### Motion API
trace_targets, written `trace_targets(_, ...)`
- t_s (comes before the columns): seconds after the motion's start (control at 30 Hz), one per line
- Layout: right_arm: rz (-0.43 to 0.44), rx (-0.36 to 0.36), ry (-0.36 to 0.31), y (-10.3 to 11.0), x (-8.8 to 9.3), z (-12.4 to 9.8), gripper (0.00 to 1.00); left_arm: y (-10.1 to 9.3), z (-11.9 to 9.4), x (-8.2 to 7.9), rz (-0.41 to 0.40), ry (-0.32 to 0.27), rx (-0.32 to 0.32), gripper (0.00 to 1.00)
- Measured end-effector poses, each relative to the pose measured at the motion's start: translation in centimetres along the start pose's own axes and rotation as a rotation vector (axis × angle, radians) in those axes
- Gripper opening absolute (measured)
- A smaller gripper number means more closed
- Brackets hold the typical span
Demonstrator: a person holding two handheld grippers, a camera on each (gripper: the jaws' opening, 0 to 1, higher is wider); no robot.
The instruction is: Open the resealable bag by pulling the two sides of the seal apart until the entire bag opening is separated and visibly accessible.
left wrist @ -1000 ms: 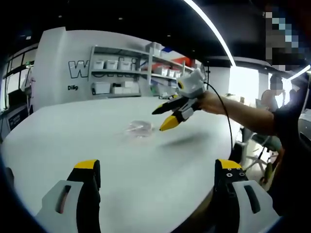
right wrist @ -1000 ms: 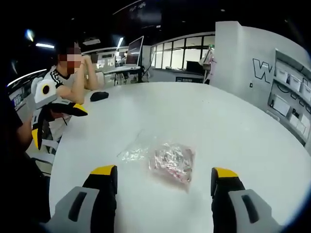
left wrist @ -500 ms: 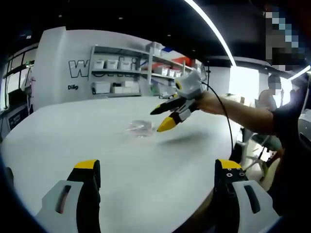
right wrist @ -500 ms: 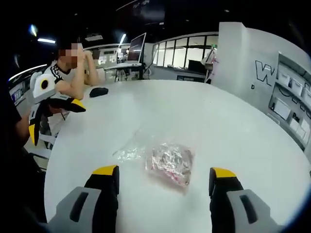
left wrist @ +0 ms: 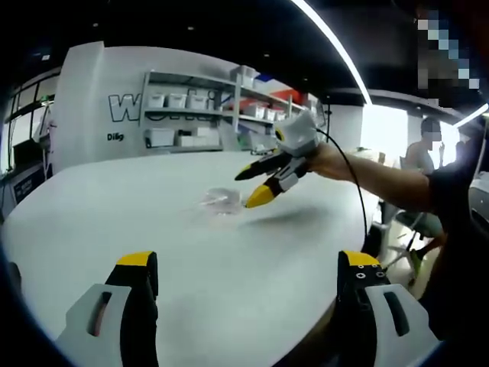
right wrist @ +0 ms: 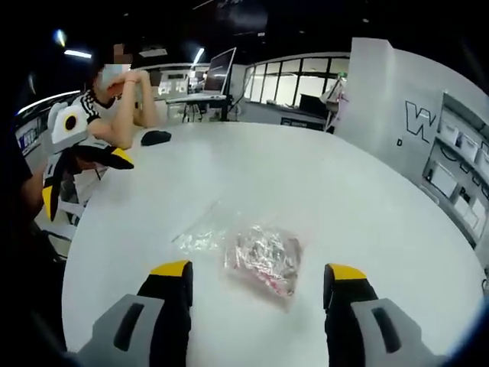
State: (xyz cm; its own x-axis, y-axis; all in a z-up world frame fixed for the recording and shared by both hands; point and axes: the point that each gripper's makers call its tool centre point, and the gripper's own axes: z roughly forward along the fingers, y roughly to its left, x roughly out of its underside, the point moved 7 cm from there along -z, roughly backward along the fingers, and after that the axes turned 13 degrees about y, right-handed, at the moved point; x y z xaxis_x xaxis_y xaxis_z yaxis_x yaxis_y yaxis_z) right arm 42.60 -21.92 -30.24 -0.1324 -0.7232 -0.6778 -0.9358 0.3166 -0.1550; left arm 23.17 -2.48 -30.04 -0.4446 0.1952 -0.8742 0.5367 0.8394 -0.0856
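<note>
Right gripper view: right gripper [right wrist: 256, 277] hangs wide above the bag [right wrist: 263, 256]; left gripper [left wrist: 248, 264] (also wide) should pinch the seal's other side.

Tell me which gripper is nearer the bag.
The right gripper: the bag lies just beyond its open jaws, while the left gripper sits back near the table edge.

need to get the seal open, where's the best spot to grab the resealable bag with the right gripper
Probably the flat, clear empty end of the resealable bag, the flap at left of the bulging contents. It lies thin on the white table, so the right gripper, jaws open just short of it, should come in low from the near side. The seal line itself is too faint to place.
</note>
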Motion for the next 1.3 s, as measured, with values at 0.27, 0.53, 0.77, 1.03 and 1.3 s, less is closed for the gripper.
trace_targets(0.27,-0.046,0.014,0.012,-0.4,0.0,0.4,0.61,0.1,0.1,0.0,0.001,0.0,-0.001,0.97)
trace_targets(0.53,-0.104,0.024,0.012,-0.5,-0.4,1.0,0.54,0.0,0.2,-0.1,0.001,0.001,0.0,0.96)
trace_targets(0.77,-0.15,0.013,-0.005,-0.2,-1.1,1.4,0.48,0.1,0.2,0.0,0.0,0.002,-0.003,0.96)
trace_targets(1.03,-0.204,-0.006,0.003,-0.3,-1.3,2.2,0.36,0.1,0.2,0.2,-0.005,0.004,0.001,0.96)
trace_targets(1.3,-0.216,-0.017,0.015,-0.4,-1.5,2.8,0.25,0.4,0.2,0.2,-0.009,0.003,-0.001,0.96)
